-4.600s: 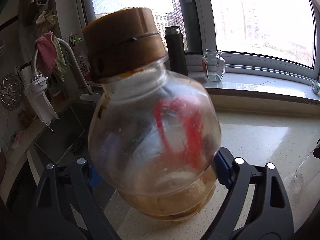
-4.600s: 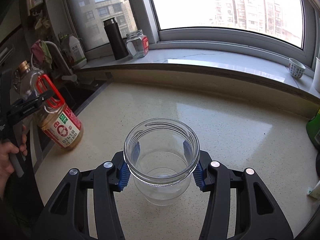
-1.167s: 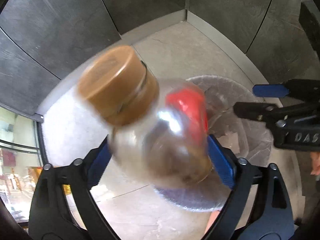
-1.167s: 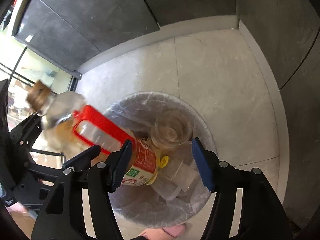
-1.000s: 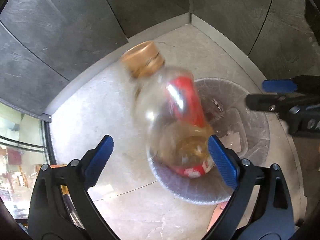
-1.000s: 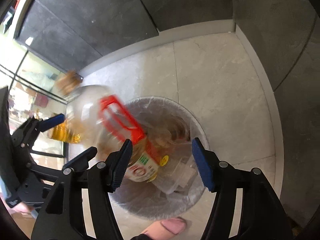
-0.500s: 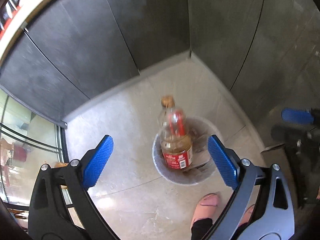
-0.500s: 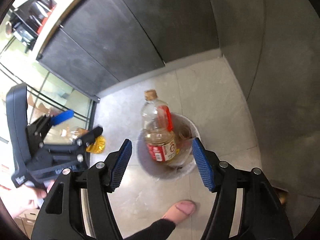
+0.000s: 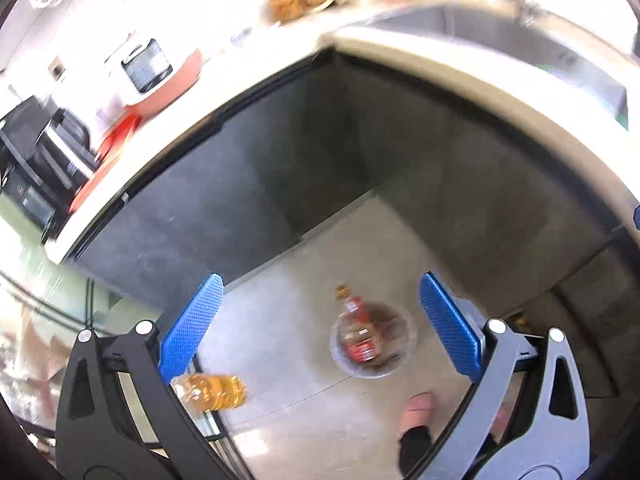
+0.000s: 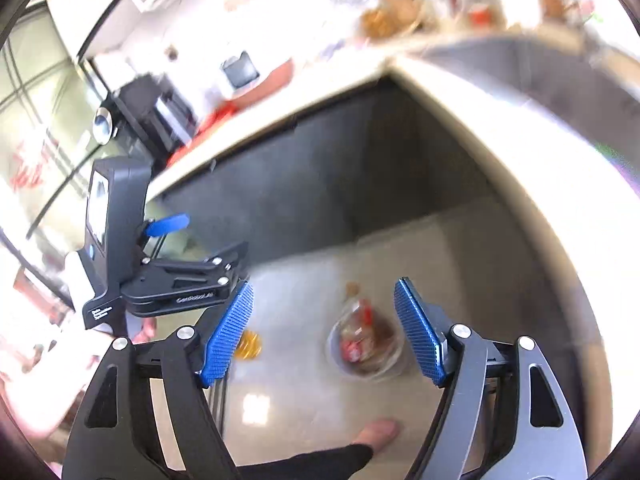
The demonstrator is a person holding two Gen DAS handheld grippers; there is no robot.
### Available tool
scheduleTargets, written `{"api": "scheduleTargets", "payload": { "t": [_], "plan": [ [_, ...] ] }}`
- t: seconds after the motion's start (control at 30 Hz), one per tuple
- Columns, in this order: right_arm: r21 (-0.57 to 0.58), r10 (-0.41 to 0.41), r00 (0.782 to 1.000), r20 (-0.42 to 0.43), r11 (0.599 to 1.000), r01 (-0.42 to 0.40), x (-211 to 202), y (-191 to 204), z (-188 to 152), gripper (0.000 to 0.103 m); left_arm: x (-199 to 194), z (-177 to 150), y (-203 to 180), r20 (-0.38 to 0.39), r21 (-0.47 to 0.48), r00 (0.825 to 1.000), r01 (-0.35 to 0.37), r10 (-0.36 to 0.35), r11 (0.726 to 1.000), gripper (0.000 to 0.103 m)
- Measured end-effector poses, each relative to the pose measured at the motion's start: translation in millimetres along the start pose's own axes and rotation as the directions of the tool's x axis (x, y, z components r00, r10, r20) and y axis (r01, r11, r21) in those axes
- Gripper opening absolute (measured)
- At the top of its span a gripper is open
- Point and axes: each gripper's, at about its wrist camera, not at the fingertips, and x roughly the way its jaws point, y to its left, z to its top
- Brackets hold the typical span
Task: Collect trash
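Note:
A clear bottle with a brown cap and red label [image 9: 355, 332] stands in a round bin [image 9: 406, 328] on the floor far below; it also shows in the right wrist view [image 10: 358, 332], inside the same bin [image 10: 394, 356]. My left gripper [image 9: 320, 328] is open and empty, high above the floor. My right gripper [image 10: 322, 336] is open and empty, also high up. The left gripper's body shows at the left of the right wrist view [image 10: 176, 280]. Both views are blurred.
A bottle of yellow liquid [image 9: 212, 392] lies on the floor by a glass door at the left. Dark cabinet fronts [image 9: 320, 152] stand under a pale counter [image 9: 460, 60] with appliances on it. A person's foot [image 9: 418, 408] is near the bin.
Both grippers have risen well above the bin, so the counter edge is in view. The bottle, let go a second ago, stays in the bin.

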Motion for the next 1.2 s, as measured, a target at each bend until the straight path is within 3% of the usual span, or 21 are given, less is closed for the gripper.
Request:
{"api": "scheduleTargets", "payload": {
  "t": [0.13,0.23,0.37,0.53,0.67,0.87,1.07,1.2],
  "plan": [
    [0.079,-0.152,0.984,0.094,0.986,0.145,-75.5,-19.4,2.2,0.078,-46.3,33.6,-38.2,0.075,0.075,0.991,0.108,-0.113,0.991,0.096],
    [0.157,-0.279,0.950,0.140,0.954,0.256,-126.5,-38.7,-6.8,0.078,-69.9,52.6,-70.9,0.108,0.148,0.957,0.251,-0.268,0.957,0.096],
    [0.255,-0.446,0.880,0.161,0.880,0.400,-182.4,-60.9,-25.3,0.078,-98.5,72.0,-120.9,0.139,0.289,0.910,0.339,-0.389,0.895,0.096],
    [0.394,-0.621,0.766,0.169,0.755,0.525,-241.3,-83.8,-55.9,0.081,-144.5,81.0,-182.2,0.137,0.417,0.807,0.479,-0.574,0.773,0.096],
    [0.479,-0.706,0.689,0.166,0.668,0.569,-294.4,-96.6,-84.4,0.083,-178.1,80.1,-231.5,0.134,0.530,0.749,0.499,-0.649,0.686,0.096],
    [0.585,-0.788,0.607,0.102,0.541,0.604,-339.6,-111.1,-121.4,0.084,-227.3,70.4,-294.9,0.086,0.614,0.671,0.547,-0.737,0.570,0.096],
    [0.655,-0.838,0.542,0.070,0.449,0.609,-380.8,-125.5,-150.0,0.085,-256.5,60.4,-345.6,0.065,0.675,0.636,0.540,-0.769,0.503,0.096],
    [0.694,-0.848,0.528,0.042,0.405,0.595,-403.9,-145.7,-167.4,0.085,-266.9,55.5,-377.8,0.037,0.680,0.626,0.556,-0.779,0.478,0.096]
  ]
}}
